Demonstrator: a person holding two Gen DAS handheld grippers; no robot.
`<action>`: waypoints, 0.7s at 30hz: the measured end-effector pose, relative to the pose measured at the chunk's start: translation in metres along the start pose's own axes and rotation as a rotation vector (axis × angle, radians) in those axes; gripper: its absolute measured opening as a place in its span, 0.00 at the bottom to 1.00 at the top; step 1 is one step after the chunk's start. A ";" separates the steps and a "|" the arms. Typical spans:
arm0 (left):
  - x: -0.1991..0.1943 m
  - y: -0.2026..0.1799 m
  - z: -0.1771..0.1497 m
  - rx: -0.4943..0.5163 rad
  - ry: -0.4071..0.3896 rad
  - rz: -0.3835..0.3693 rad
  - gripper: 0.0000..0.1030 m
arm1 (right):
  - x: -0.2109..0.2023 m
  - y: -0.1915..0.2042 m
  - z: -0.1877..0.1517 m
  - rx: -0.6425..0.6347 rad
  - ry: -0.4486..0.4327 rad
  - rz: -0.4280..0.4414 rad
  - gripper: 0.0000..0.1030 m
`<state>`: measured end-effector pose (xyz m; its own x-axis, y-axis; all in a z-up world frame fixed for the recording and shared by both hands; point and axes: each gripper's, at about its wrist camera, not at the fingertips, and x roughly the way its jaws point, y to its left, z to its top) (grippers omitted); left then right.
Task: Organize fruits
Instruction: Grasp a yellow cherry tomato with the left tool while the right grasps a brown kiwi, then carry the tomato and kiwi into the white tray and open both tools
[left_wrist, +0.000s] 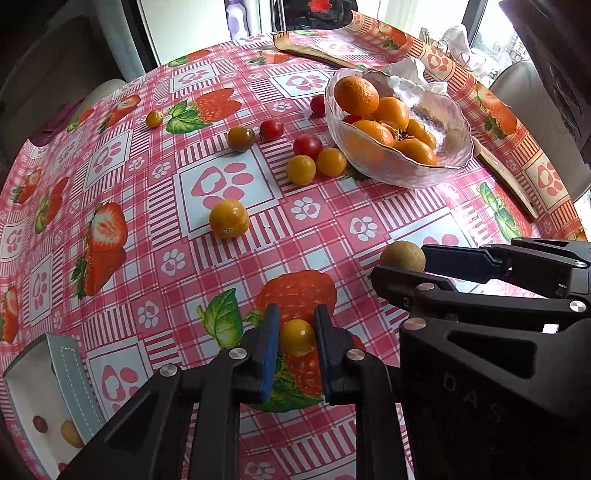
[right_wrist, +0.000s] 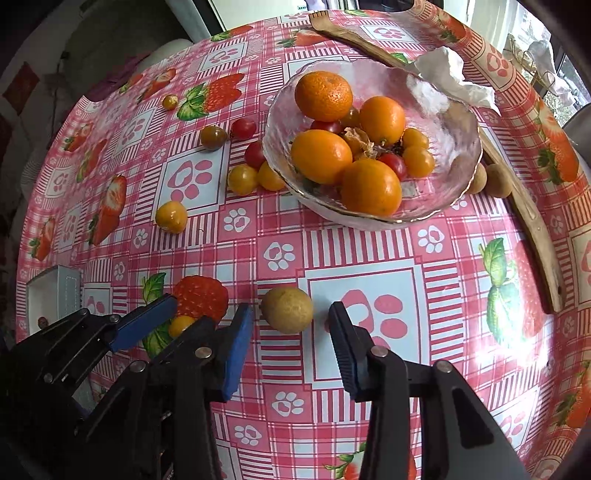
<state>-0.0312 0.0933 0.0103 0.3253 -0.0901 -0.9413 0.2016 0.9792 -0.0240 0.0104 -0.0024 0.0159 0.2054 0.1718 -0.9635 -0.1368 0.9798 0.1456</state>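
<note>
The left gripper (left_wrist: 296, 338) sits at the bottom centre of the left wrist view, its blue pads pinched on a small yellow tomato (left_wrist: 297, 336) that rests over a printed strawberry on the pink checked tablecloth (left_wrist: 314, 236).

In the right wrist view the right gripper (right_wrist: 291, 332) comes in at lower centre. Its jaws stand apart with a pale brown longan (right_wrist: 287, 310) just ahead, between the fingertips (right_wrist: 240, 325); a gap shows on the fruit's right side, and on the left the pad looks close, though I can't be sure it touches.

A glass bowl (right_wrist: 458, 122) sits in the upper middle of that view, holding mandarins (right_wrist: 323, 96), smaller orange fruits and a couple of red tomatoes. A crumpled tissue (right_wrist: 448, 74) lies at its far rim. Two more longans (right_wrist: 496, 181) rest against the bowl's right side beside a curved wooden back scratcher (right_wrist: 532, 225).

Loose red and yellow cherry tomatoes (left_wrist: 301, 169) are scattered left of the bowl. A white tray (left_wrist: 33, 391) in the lower left corner of the left wrist view holds a few small fruits.
</note>
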 end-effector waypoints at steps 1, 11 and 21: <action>-0.001 0.002 0.000 -0.017 0.002 -0.016 0.20 | 0.000 0.002 0.000 -0.015 0.002 -0.010 0.29; -0.029 0.025 -0.017 -0.076 -0.018 -0.051 0.20 | -0.008 -0.014 -0.014 0.058 0.024 0.053 0.30; -0.062 0.058 -0.045 -0.166 -0.047 -0.046 0.20 | -0.022 0.002 -0.030 0.066 0.038 0.100 0.30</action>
<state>-0.0810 0.1642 0.0522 0.3632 -0.1398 -0.9211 0.0636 0.9901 -0.1252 -0.0239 -0.0074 0.0308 0.1573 0.2663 -0.9510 -0.0901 0.9628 0.2547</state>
